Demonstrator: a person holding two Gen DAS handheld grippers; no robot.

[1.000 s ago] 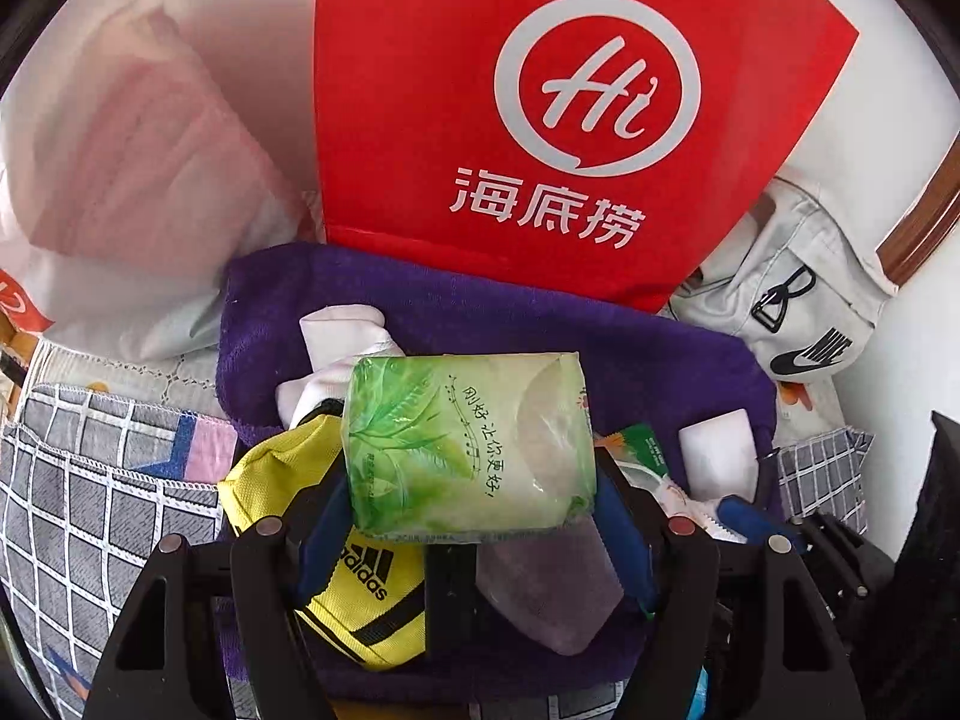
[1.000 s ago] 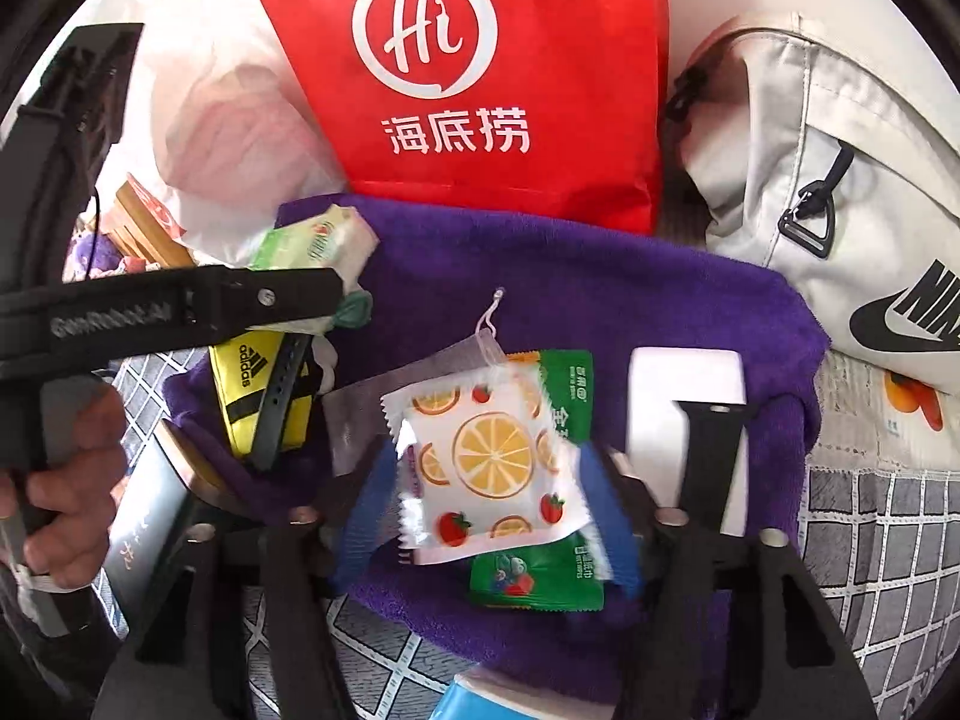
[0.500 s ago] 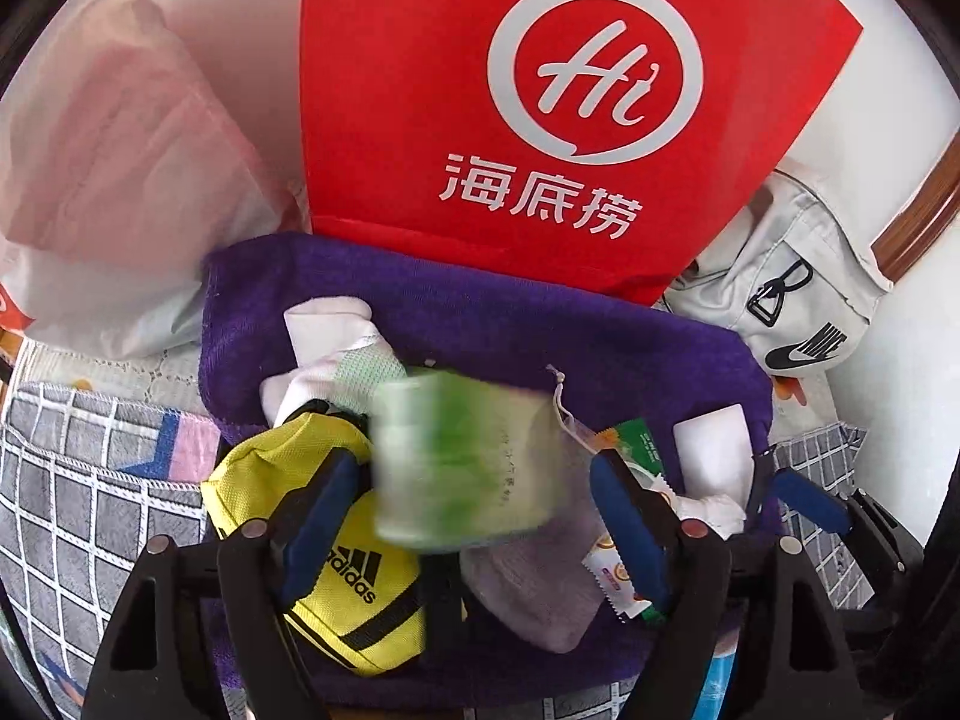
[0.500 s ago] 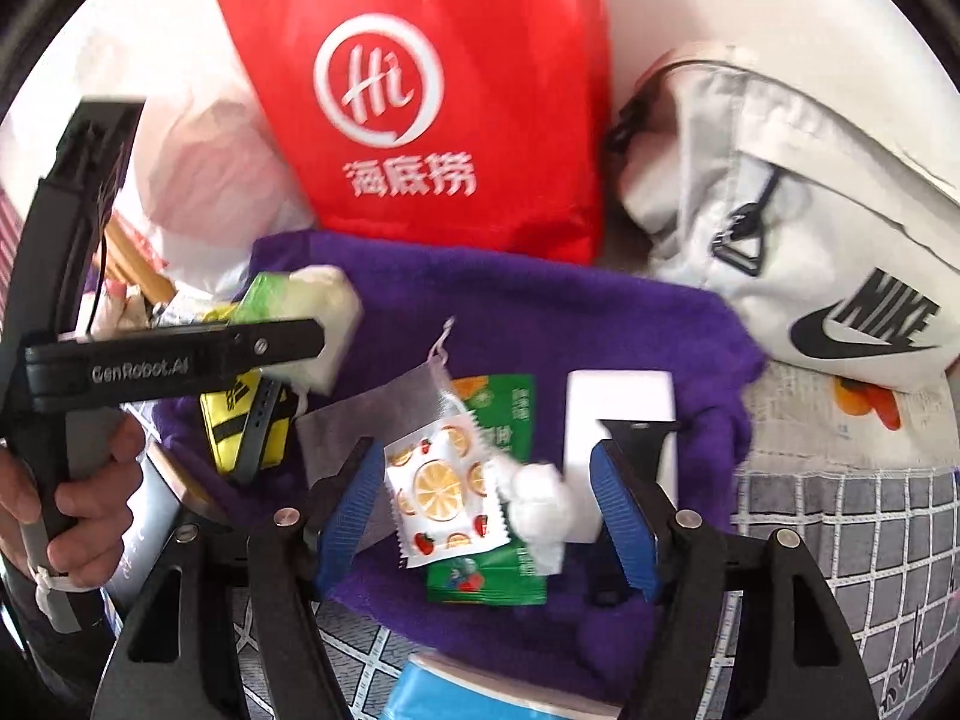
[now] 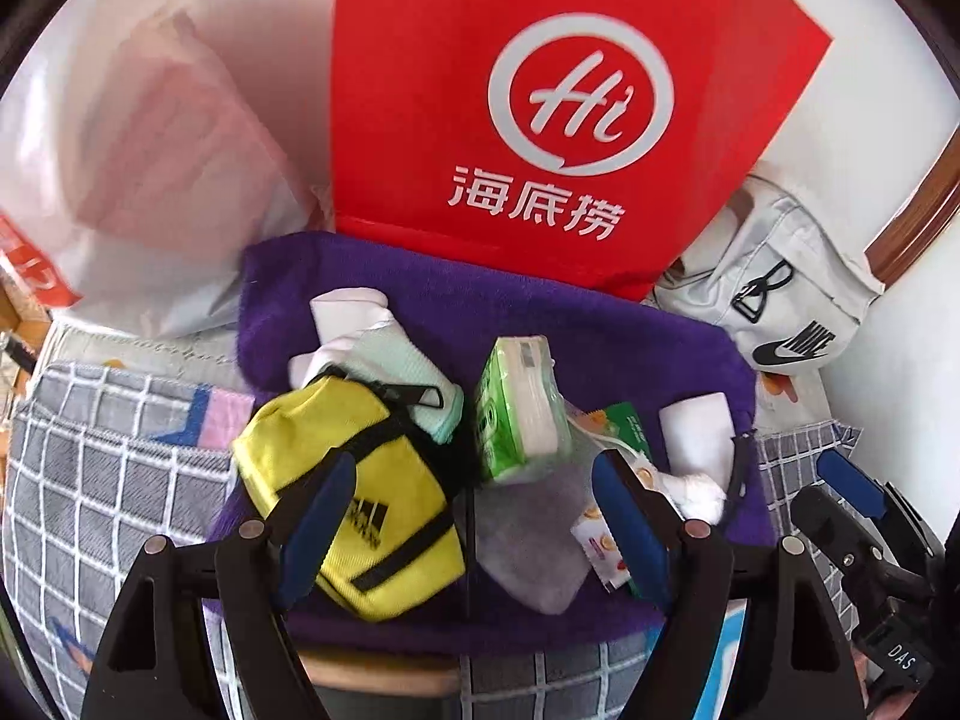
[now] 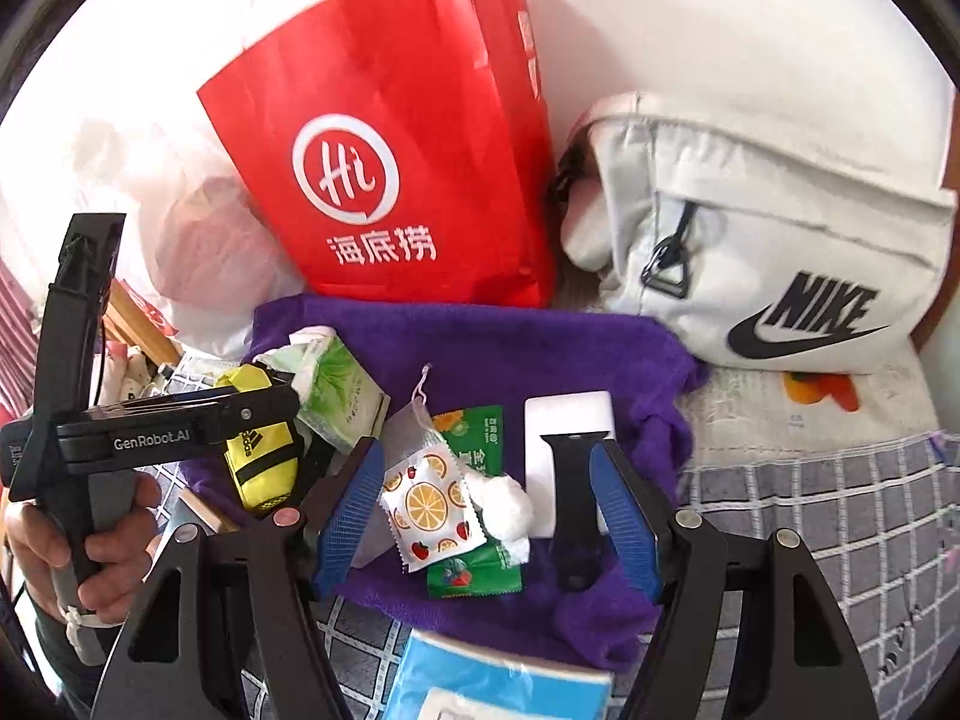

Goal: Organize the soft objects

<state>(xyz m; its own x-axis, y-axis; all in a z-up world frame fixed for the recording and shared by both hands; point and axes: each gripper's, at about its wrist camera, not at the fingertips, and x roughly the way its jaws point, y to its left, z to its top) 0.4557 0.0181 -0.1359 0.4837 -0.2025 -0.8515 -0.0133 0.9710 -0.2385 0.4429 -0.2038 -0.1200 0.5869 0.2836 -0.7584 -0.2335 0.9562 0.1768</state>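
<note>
A purple towel [image 5: 630, 336] [image 6: 540, 354] lies on the table with soft items on it. A green tissue pack [image 5: 519, 402] [image 6: 339, 390] rests on the towel beside a yellow Adidas pouch [image 5: 360, 498] [image 6: 264, 462] and a white-mint sock [image 5: 384, 348]. An orange-print packet [image 6: 429, 507], a green packet [image 6: 480, 438] and a white cotton ball [image 6: 504, 507] lie mid-towel. My left gripper [image 5: 474, 516] is open and empty above the pouch and a grey bag [image 5: 528, 534]. My right gripper [image 6: 486, 516] is open and empty around the orange-print packet.
A red paper bag [image 5: 540, 108] [image 6: 408, 180] stands behind the towel, with a white Nike bag [image 6: 768, 240] to its right and a white plastic bag [image 5: 138, 180] to its left. A white block with a black strap [image 6: 570, 456] lies on the towel. A blue pack [image 6: 498, 684] is near.
My left gripper opened and let go of the green tissue pack, which dropped onto the towel. My right gripper opened and let go of the orange-print packet. Both pulled back.
</note>
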